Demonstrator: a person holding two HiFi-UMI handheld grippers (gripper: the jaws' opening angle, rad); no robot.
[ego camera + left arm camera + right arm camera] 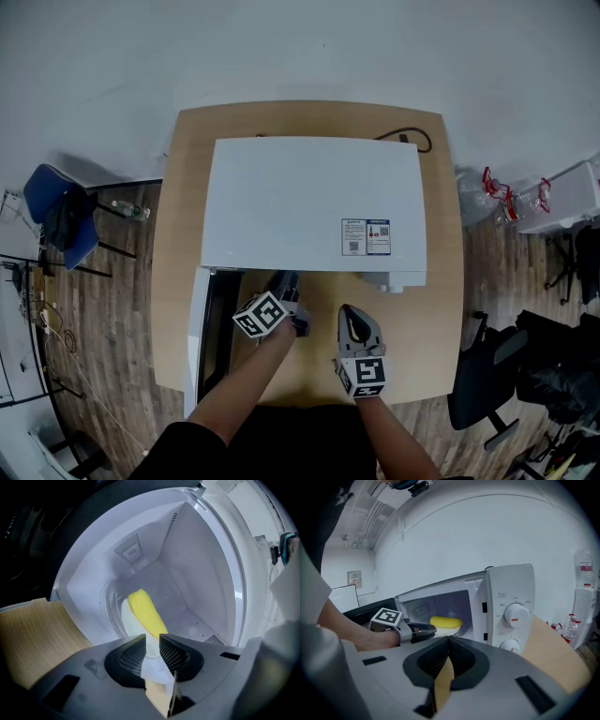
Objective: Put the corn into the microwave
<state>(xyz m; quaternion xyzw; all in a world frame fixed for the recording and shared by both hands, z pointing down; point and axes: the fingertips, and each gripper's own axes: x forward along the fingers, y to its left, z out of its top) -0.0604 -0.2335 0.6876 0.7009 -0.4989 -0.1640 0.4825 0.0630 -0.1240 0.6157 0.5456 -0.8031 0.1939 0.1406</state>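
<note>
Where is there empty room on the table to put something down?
The table has bare wood in strips along the left and right sides of the microwave, and at the front right corner. Straight in front it is crowded: the open door, the left gripper and the right gripper. Inside, the corn lies on the plate.

One white microwave, one corn, one plate, two dials, one wooden table, two grippers.
</note>
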